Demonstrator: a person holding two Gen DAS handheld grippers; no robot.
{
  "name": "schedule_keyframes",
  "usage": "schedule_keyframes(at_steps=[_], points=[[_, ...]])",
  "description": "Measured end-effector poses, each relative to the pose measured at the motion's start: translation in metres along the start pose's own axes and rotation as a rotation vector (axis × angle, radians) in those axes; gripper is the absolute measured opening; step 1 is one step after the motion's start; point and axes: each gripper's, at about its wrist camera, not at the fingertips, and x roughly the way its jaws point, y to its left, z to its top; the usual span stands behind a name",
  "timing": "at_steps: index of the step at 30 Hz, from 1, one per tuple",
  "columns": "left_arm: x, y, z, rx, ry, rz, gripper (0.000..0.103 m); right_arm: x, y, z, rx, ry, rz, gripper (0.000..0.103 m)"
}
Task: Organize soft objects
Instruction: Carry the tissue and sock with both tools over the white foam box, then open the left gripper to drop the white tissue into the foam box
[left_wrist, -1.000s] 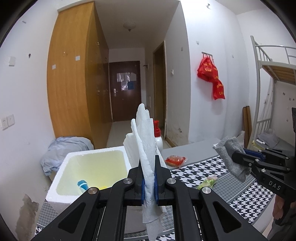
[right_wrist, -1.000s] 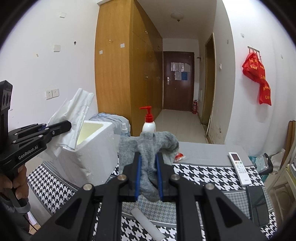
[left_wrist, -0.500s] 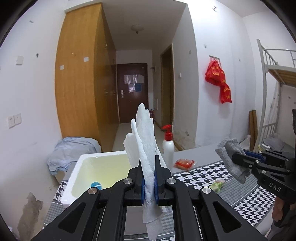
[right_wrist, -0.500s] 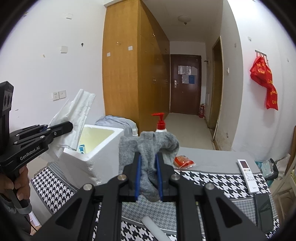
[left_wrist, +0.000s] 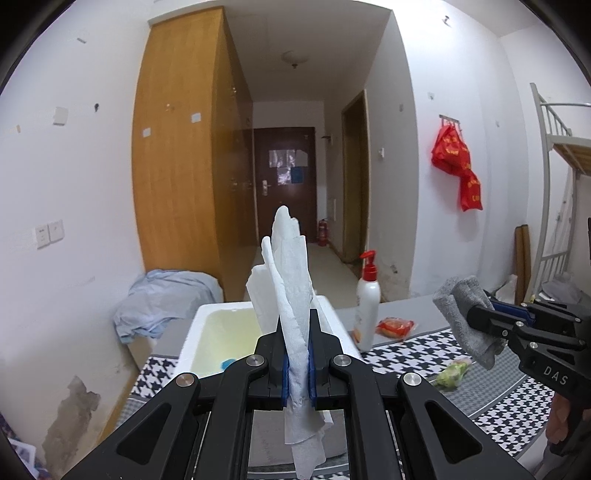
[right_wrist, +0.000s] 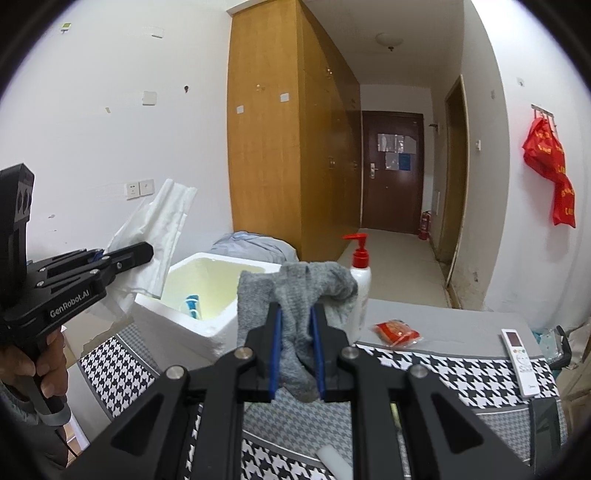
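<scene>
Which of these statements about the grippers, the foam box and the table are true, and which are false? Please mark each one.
1. The left gripper is shut on a white paper towel. True.
2. The right gripper holds a red packet. False: it is shut on a grey sock; the red packet lies on the table.
3. The white foam box is open at the top. True.
4. The pump bottle has a blue pump. False: the pump is red.
5. A white remote control lies on the table. True.
6. The grey sock already lies inside the foam box. False: it is held above the table.
</scene>
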Motion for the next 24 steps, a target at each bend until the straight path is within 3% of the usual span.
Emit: schedule_keyframes(at_steps=[7,24], points=[[0.0,0.014,0.003,-0.011,0.004,0.038,0.008,0.008,0.015,0.004,-0.019,-0.001,0.042,0.019],[0.042,0.03,0.003,-0.034,0.083,0.01,0.008,0.024,0.031,0.009,-0.034,0.006,0.051,0.019]])
